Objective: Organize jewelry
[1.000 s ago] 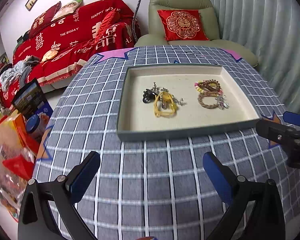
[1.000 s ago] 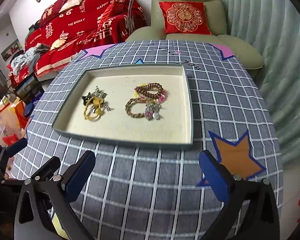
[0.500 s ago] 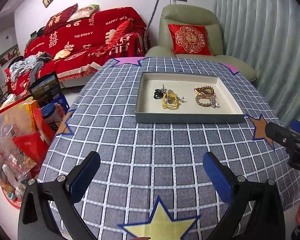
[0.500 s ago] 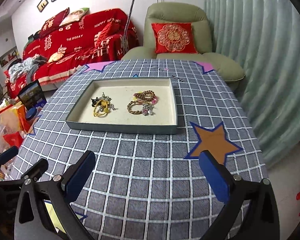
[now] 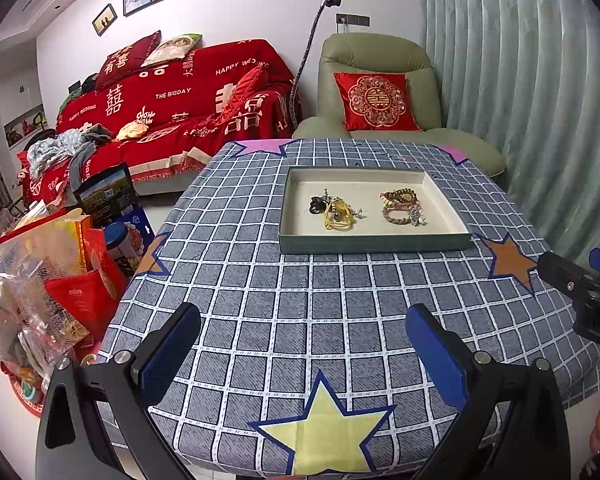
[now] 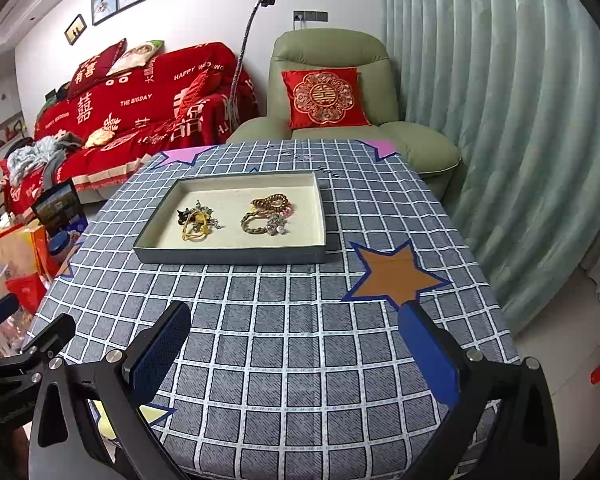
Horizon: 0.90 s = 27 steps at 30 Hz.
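A shallow grey tray (image 5: pixel 374 243) with a cream lining sits at the far side of the checked table; it also shows in the right wrist view (image 6: pixel 232 257). In it lie two heaps of jewelry: a yellow and black heap (image 5: pixel 334 213) (image 6: pixel 196 220) on the left and beaded and braided bracelets (image 5: pixel 403 206) (image 6: pixel 268 216) on the right. My left gripper (image 5: pixel 302 354) is open and empty, well back from the tray above the table's near edge. My right gripper (image 6: pixel 294 350) is open and empty too, also near the front edge.
The table wears a grey checked cloth with a yellow star (image 5: pixel 320 428) and an orange star (image 6: pixel 398 276). A green armchair (image 5: pixel 380 92) stands behind it, a red sofa (image 5: pixel 172 112) to the left, curtains (image 6: pixel 520 120) on the right. Bags (image 5: pixel 40 280) crowd the floor at left.
Both grippers have pulled back and up from the tray, which now looks smaller and farther away. Both stay open. The jewelry has not moved.
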{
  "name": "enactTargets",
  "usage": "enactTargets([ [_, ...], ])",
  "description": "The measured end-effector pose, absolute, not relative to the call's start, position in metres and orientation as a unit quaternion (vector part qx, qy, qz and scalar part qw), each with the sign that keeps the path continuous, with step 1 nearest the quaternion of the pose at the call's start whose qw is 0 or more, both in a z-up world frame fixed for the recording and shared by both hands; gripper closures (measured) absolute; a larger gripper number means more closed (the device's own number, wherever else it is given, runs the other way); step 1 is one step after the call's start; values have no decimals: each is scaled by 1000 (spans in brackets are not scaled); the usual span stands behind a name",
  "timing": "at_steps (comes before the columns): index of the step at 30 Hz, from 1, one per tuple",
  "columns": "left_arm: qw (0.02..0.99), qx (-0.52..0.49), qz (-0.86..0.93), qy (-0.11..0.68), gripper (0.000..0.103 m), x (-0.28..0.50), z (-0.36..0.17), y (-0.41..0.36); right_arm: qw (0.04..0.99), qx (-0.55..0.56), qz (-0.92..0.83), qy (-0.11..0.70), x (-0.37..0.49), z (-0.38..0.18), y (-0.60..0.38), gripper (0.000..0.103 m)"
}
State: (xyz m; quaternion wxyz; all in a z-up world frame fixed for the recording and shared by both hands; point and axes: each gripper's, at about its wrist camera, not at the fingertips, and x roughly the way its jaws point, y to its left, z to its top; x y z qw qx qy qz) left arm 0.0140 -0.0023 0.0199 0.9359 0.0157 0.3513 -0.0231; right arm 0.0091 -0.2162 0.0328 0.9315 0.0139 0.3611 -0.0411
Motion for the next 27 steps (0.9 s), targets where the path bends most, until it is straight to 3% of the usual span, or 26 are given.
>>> enactTargets([
  [27,939,16,-24,343,0,5,26,-5,935,11,-44,351,-5,40,-214,0],
])
